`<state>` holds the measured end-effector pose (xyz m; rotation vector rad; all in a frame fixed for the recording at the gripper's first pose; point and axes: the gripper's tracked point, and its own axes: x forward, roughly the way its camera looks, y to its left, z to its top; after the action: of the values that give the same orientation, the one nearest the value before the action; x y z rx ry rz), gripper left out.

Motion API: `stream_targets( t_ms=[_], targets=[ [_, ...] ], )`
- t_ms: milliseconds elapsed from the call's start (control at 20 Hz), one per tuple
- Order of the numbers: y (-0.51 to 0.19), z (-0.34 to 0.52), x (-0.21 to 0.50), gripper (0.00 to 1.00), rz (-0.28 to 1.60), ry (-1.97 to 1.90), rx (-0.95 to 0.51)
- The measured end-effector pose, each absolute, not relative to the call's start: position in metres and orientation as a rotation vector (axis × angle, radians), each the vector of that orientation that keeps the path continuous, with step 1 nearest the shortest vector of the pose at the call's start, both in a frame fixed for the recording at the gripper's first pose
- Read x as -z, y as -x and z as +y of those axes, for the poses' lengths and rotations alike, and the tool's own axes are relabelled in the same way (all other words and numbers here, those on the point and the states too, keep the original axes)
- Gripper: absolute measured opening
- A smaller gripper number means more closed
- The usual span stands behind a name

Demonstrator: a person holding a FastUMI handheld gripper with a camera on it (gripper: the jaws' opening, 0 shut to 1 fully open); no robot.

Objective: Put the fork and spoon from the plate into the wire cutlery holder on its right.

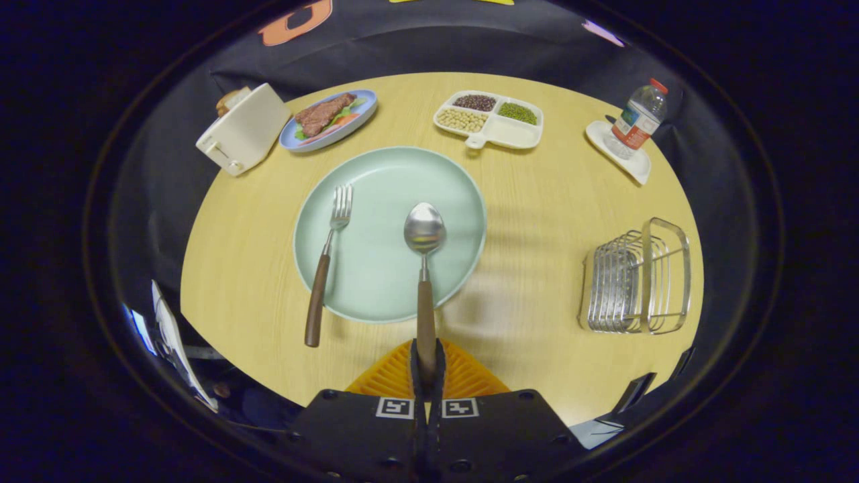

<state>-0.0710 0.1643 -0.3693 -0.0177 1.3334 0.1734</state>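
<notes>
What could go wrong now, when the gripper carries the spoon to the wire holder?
1. The gripper is shut on the spoon at the far end of its wooden handle, so the heavy bowl could tip down or slip out.
2. The wire cutlery holder looks light; a sideways knock may push it toward the table edge.
3. The fork overhangs the rim of the plate; a bump could knock it off.

The plate (389,235) sits mid-surface (537,268), just ahead of the gripper (427,365), whose fingers clamp the spoon (424,268) handle. The fork (327,261) lies at the plate's 9 o'clock, handle overhanging the rim. The wire holder (637,278) stands at 3 o'clock, well apart; the toaster (243,129), meat dish (329,121) and divided tray (490,119) lie beyond, from 10 to 1 o'clock, and the bottle (637,117) at 2.
</notes>
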Motion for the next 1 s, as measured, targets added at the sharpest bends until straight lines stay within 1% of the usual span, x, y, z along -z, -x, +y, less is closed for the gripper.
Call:
stream_targets(
  t_ms=[250, 450, 600, 750, 1000],
  targets=[
    [0.067, 0.153, 0.33, 0.01, 1.304, -0.076, -0.183],
    [0.06, 0.114, 0.29, 0.0, 1.242, -0.123, -0.151],
    [0.055, 0.068, 0.265, 0.0, 1.203, -0.137, -0.094],
    [0.061, 0.025, 0.251, 0.0, 1.203, -0.145, -0.03],
    [0.083, -0.011, 0.25, 0.0, 1.245, -0.183, 0.032]
  ],
)
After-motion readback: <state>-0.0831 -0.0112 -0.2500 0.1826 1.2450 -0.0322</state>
